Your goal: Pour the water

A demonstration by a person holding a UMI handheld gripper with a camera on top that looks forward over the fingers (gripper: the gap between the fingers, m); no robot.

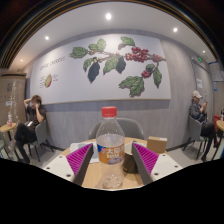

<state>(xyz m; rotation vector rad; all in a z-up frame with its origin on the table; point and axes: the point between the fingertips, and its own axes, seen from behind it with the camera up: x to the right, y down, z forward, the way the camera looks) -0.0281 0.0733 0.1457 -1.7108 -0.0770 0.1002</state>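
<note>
— Tool (pixel 112 160) first: how do its purple-padded fingers (pixel 80 158) stand?

— Spread, one at each side of the clear plastic water bottle with the red cap (pixel 111 146). Whether the pads press on it, I cannot tell.

— Where is the bottle?

— Upright between the fingers, over the light wooden table (pixel 60 160). A small brown box (pixel 157 144) sits beyond. People sit at both sides, beneath a white wall painted with leaves and red berries (pixel 115 60).
</note>
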